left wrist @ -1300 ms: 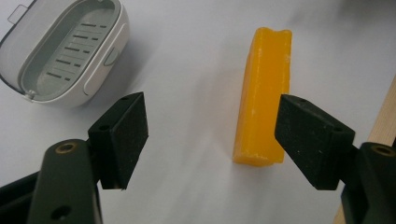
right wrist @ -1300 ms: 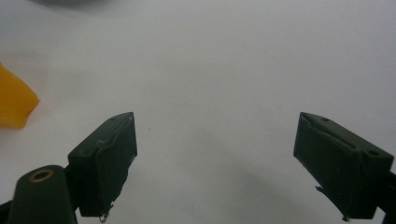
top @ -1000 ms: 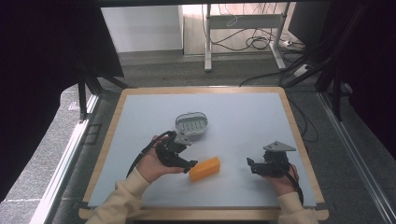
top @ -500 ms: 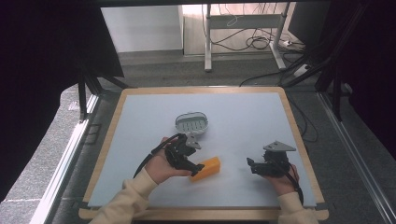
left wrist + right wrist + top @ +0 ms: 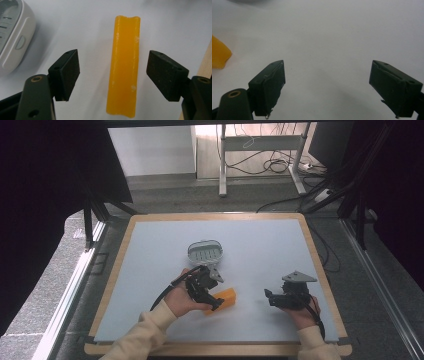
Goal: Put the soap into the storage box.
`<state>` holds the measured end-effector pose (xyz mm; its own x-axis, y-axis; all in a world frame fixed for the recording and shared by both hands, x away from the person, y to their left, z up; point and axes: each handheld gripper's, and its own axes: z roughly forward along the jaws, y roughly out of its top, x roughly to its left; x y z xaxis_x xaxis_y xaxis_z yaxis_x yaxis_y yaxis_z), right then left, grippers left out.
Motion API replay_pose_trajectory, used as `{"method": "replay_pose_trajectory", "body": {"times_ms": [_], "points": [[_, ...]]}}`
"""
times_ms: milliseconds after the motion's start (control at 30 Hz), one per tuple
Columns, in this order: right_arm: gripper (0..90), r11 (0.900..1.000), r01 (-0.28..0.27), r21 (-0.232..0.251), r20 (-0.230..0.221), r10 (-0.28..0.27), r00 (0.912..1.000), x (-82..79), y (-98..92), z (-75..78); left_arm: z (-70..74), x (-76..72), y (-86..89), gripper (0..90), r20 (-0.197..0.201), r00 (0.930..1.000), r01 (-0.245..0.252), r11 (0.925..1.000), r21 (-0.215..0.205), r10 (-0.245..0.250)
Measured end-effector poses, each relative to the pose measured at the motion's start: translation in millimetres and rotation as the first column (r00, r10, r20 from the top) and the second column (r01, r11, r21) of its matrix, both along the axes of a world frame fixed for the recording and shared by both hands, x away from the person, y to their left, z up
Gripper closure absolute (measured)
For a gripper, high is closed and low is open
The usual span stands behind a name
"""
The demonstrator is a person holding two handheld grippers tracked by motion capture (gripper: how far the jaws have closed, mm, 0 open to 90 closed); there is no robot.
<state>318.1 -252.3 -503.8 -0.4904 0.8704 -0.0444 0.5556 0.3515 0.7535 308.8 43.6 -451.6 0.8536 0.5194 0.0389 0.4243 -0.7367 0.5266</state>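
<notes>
One worktop [image 5: 150,270], pale grey with a wooden rim, carries everything; the landmark taken here is the orange block [image 5: 226,297].

One grey-white slotted dish [image 5: 205,252] stands beyond the orange block, near it but apart. Judged a likely receptacle, which would explain its place close to the work.

Two grippers are present. The left gripper [image 5: 216,302] is at the near-left end of the orange block, angled down over it. In the left gripper view its fingers [image 5: 65,72] stand apart, one on each long side of the orange block [image 5: 125,67], with clear worktop showing between each pad and the block; no contact on either side. The alignment along the block's narrow width suggests a grasp being lined up, not yet made.

The right gripper [image 5: 270,298] sits well to the right of the orange block, low over the worktop, apparently parked out of the way. Its fingers [image 5: 268,86] are apart, with nothing between them; a corner of the orange block [image 5: 219,56] shows at the left edge of the right gripper view.

One orange block, lying flat on the worktop, unheld.
</notes>
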Motion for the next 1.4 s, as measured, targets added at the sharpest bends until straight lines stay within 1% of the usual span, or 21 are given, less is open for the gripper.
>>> {"method": "replay_pose_trajectory", "body": {"times_ms": [67, 100, 133, 200, 367, 467, 567, 600, 633, 667, 700, 733, 767, 800, 967, 1100, 1133, 1333, 1400], "points": [[13.7, 1.0, 0.003, 0.0, 0.001, -0.003, 1.0, 0.1, -0.3, -0.1, -1.9, 0.3, -3.0, 26.9, -0.006, 1.0, -0.008, 0.9999, -0.012, 0.008], [13.7, 1.0, 0.003, -0.001, 0.001, -0.003, 1.0, 0.2, -0.5, 0.0, -2.8, 0.7, -4.5, 29.1, -0.008, 1.0, -0.006, 0.9999, -0.012, 0.005], [13.7, 1.0, 0.004, -0.002, 0.0, -0.004, 1.0, 0.2, -0.6, -0.1, -3.4, 1.2, -5.5, 29.3, -0.011, 0.9999, -0.002, 1.0, -0.002, 0.002], [13.7, 1.0, 0.006, -0.002, 0.001, -0.006, 1.0, 0.2, -0.7, -0.1, -5.2, 1.4, -8.1, 29.8, -0.018, 0.9998, -0.004, 1.0, -0.002, 0.004], [13.8, 1.0, 0.006, -0.002, 0.001, -0.006, 1.0, 0.1, -0.5, 0.1, -9.3, 3.4, -12.5, 31.2, -0.03, 0.9995, -0.002, 0.9997, 0.025, 0.002], [13.7, 1.0, 0.005, -0.001, -0.001, -0.005, 1.0, 0.2, -0.5, 0.1, -13.1, 4.3, -15.4, 32.5, -0.047, 0.9989, -0.006, 0.9995, 0.031, 0.007], [13.7, 1.0, 0.005, -0.001, -0.002, -0.005, 1.0, 0.3, -0.5, -0.1, -17.4, 5.5, -18.2, 34.6, -0.058, 0.9983, -0.005, 0.9989, 0.047, 0.008], [13.8, 1.0, 0.004, -0.002, -0.004, -0.004, 1.0, 0.5, -0.6, -0.2, -18.6, 5.9, -19.0, 36.4, -0.064, 0.9979, -0.003, 0.9987, 0.051, 0.006], [13.8, 1.0, 0.004, -0.002, -0.004, -0.004, 1.0, 0.5, -0.6, -0.2, -20.0, 6.4, -20.0, 36.4, -0.071, 0.9975, -0.001, 0.9982, 0.061, 0.005], [13.7, 1.0, 0.006, -0.003, -0.003, -0.006, 1.0, 0.5, -0.6, -0.2, -21.4, 6.8, -21.4, 37.5, -0.083, 0.9965, 0.001, 0.9978, 0.066, 0.005], [13.7, 1.0, 0.01, -0.006, 0.0, -0.01, 0.9999, 0.5, -0.6, -0.2, -22.7, 7.1, -22.3, 39.2, -0.088, 0.9961, 0.004, 0.9978, 0.066, 0.002], [13.7, 1.0, 0.012, -0.006, -0.001, -0.012, 0.9999, 0.5, -1.2, -0.1, -23.3, 7.3, -23.0, 43.1, -0.094, 0.9956, 0.005, 0.9978, 0.066, 0.001], [13.7, 1.0, 0.012, -0.006, -0.001, -0.012, 0.9999, 0.5, -1.2, -0.1, -23.7, 7.4, -23.7, 43.1, -0.098, 0.9952, 0.007, 0.9975, 0.07, 0.0], [13.7, 1.0, 0.017, -0.004, 0.0, -0.017, 0.9999, 0.5, -1.5, -0.1, -24.6, 7.7, -24.6, 46.0, -0.097, 0.9952, 0.009, 0.9973, 0.072, -0.002], [13.6, 1.0, 0.016, -0.005, -0.003, -0.016, 0.9999, 0.6, -1.3, -0.4, -28.0, 8.8, -27.8, 49.7, -0.115, 0.9933, 0.024, 0.9958, 0.088, -0.013], [13.6, 1.0, 0.018, -0.006, -0.003, -0.018, 0.9998, 0.7, -1.5, -0.7, -30.0, 9.1, -28.9, 55.6, -0.104, 0.9946, 0.02, 0.9938, 0.109, -0.008], [13.6, 1.0, 0.019, -0.005, -0.002, -0.019, 0.9998, 0.8, -1.7, -0.6, -29.9, 9.7, -28.3, 57.5, -0.107, 0.9943, 0.019, 0.9941, 0.107, -0.007], [13.5, 1.0, 0.02, -0.008, -0.003, -0.02, 0.9998, 1.0, -1.8, -1.0, -29.6, 10.7, -27.1, 59.3, -0.118, 0.9929, 0.023, 0.9945, 0.102, -0.011], [13.5, 1.0, 0.02, -0.008, -0.003, -0.02, 0.9998, 1.0, -1.9, -1.1, -29.6, 10.9, -26.5, 60.5, -0.123, 0.9923, 0.026, 0.9952, 0.094, -0.015]]}}
